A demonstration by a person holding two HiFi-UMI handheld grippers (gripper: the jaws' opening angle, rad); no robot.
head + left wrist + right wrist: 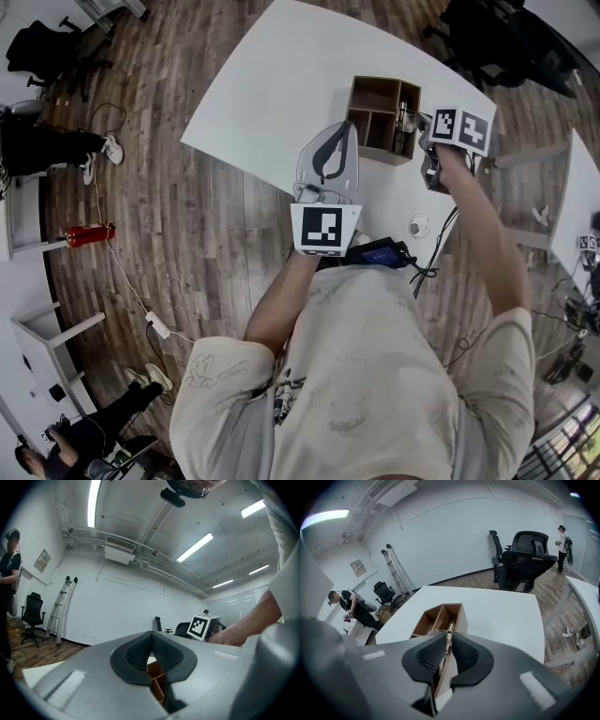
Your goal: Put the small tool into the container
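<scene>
Small tool [450,627], where is it now?

Dead centre of the right gripper view. It is a thin, shiny metal piece pinched between the ribbed pads of the right gripper [449,641], whose jaws are drawn in until only that sliver separates them. It hangs over the right-hand compartment of the wooden container [443,605], which sits right of the upper middle in the head view on the white table [281,84]. Its far end seems to dip inside, though I can't tell whether it touches the bottom.

How would you expect it to handle?

Light and stiff, I'd guess, with a smooth finish that could slide or swivel in a loose grip. Being so slim, it offers little to hold, so a pinch across the shank with the pads flat on both sides looks the safest. It isn't likely to be fragile.

And the other claw?

The left gripper [151,637] is at the centre of the head view. Its pads meet at the tips with nothing between them, and it points towards the box.
</scene>
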